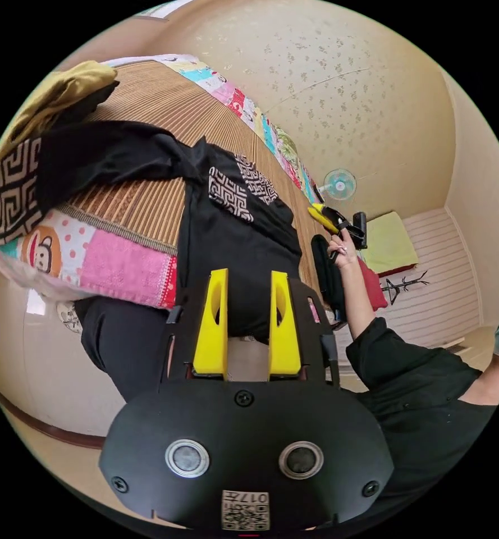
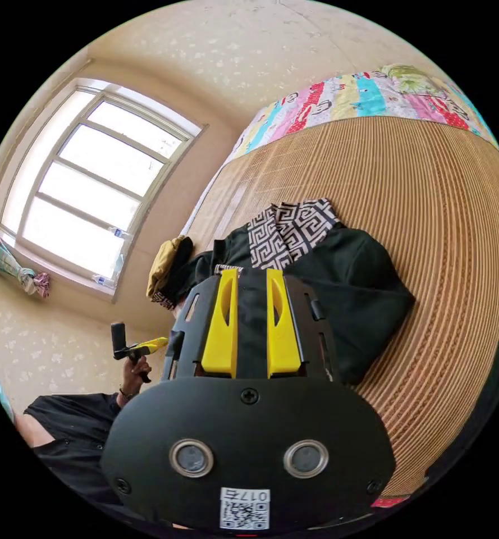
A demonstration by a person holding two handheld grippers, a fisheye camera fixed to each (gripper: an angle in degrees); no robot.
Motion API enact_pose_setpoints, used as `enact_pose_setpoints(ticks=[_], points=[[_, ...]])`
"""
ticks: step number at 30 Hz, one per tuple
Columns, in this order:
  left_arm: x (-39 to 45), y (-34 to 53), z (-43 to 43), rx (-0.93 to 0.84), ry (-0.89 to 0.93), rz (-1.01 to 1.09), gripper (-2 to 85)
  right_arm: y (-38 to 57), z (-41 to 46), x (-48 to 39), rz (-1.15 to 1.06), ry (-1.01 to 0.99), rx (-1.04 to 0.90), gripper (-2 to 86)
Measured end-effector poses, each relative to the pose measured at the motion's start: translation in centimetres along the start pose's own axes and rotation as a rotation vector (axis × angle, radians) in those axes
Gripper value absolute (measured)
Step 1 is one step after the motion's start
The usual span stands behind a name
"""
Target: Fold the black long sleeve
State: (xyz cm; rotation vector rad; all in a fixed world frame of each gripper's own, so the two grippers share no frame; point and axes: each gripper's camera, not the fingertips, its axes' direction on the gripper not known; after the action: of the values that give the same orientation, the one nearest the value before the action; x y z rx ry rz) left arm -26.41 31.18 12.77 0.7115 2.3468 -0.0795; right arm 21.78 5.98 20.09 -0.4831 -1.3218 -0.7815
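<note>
The black long sleeve [image 1: 232,247], with a black-and-white patterned collar [image 1: 241,188], lies on the bamboo mat [image 1: 148,208]. One sleeve stretches toward the pile at the bed's corner, and part of the shirt hangs over the bed's edge. My left gripper [image 1: 248,278] is open, off the bed's side, with the shirt beyond its yellow jaws. It also appears held in a hand, left gripper [image 2: 142,347], away from the shirt. My right gripper [image 2: 252,272] is open above the long sleeve [image 2: 350,292], just below the collar [image 2: 288,227]. A hand holds the right gripper [image 1: 330,219] over the mat.
A yellow garment [image 1: 64,90] and a patterned one [image 1: 8,191] are piled at the bed's corner. A colourful quilt [image 1: 120,261] edges the mat. A fan [image 1: 339,184], green cushion [image 1: 387,244] and coat stand [image 1: 406,283] stand beyond. A window [image 2: 92,168] sits behind the bed.
</note>
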Motion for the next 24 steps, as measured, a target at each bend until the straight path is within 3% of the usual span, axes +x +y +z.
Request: enact_pose_setpoints(ticks=[6,12,17,24], points=[[3.1,-12.4,5.8,0.002,-0.108,0.151,11.3,1.7,-1.0,5.1,0.088,0.311,-0.007,7.7],[2.3,-20.7,12.0,0.003,-0.318,0.213,11.3,4.5,-0.4,5.4,0.088,0.315,0.063,7.7],[-0.3,-21.1,15.4,-0.045,-0.401,0.177,8.8,7.5,0.3,5.2,0.082,0.259,0.070,7.7],[1.7,-18.5,12.9,0.116,-0.388,0.277,0.5,10.4,1.3,6.3,0.110,0.268,0.054,7.8]])
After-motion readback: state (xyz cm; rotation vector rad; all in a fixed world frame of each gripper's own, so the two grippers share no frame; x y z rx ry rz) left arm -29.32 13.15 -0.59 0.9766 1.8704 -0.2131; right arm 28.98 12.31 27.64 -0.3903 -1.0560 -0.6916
